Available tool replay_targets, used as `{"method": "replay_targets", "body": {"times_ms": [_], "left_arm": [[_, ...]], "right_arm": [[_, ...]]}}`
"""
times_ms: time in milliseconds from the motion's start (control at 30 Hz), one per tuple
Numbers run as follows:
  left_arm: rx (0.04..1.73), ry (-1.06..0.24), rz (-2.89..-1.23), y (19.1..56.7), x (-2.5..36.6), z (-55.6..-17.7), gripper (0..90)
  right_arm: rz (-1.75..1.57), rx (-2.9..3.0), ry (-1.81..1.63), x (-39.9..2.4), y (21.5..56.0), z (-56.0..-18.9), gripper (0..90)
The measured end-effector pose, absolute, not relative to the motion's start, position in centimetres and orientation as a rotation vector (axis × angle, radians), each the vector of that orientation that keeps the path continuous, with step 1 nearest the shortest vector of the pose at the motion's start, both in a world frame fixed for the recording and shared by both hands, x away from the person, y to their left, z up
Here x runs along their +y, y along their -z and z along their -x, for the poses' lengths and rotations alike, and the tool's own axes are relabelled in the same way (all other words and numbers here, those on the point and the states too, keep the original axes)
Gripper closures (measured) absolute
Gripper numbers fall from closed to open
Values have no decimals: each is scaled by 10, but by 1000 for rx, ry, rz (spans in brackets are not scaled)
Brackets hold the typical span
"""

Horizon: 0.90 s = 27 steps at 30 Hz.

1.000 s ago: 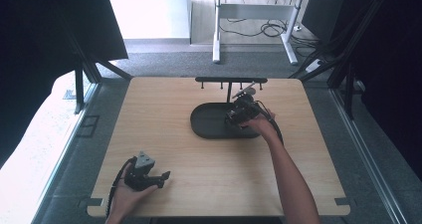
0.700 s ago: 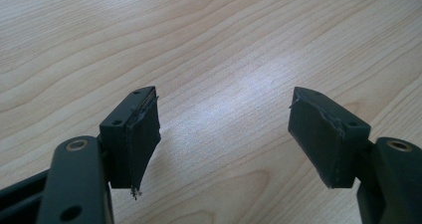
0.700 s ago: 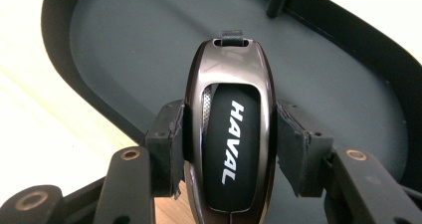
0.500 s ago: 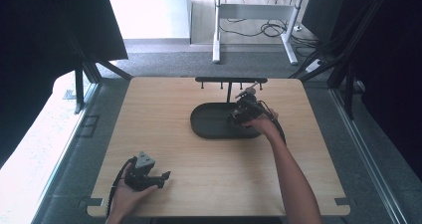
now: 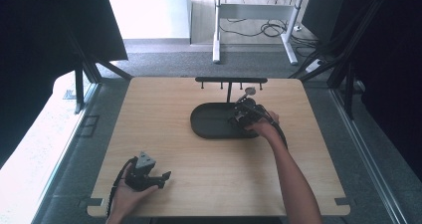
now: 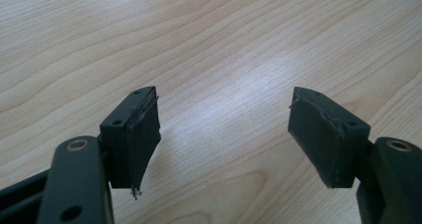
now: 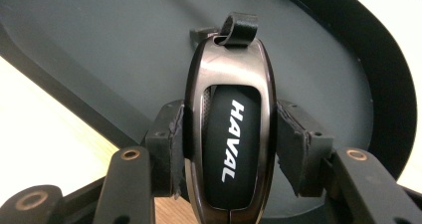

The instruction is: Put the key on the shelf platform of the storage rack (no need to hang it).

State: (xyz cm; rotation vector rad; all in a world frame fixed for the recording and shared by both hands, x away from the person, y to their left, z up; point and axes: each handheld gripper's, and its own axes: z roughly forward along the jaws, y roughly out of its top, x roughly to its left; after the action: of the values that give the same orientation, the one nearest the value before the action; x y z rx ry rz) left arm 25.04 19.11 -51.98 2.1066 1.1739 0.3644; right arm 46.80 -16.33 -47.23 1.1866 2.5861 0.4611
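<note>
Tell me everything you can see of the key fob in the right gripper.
The key fob is a long oval: a glossy dark metallic frame around a black insert lettered HAVAL in white, with a short black strap loop at its far end. The right gripper is shut on its two long sides. It is over the dark oval tray, loop pointing away from the camera; contact with the tray is unclear.

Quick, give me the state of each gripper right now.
Left gripper: jaws apart with nothing between them, over bare table.
Right gripper: closed on the HAVAL key fob, over the dark tray.
</note>
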Motion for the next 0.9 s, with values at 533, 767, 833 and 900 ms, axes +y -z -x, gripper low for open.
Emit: {"method": "replay_targets", "body": {"times_ms": [533,767,833,900], "left_arm": [[1173,-350,-2095,519,192,-250,287],[1173,-352,-2096,519,192,-250,288],[1175,-353,-2096,520,191,-250,288],[1174,-354,-2097,520,191,-250,288]], "right_arm": [[-1151,2608,-355,-160,494,-472,492],[-1151,2617,-317,-159,501,-473,491],[-1152,2612,-320,-159,502,-473,490],[-1153,2609,-323,-160,503,-473,489]]}}
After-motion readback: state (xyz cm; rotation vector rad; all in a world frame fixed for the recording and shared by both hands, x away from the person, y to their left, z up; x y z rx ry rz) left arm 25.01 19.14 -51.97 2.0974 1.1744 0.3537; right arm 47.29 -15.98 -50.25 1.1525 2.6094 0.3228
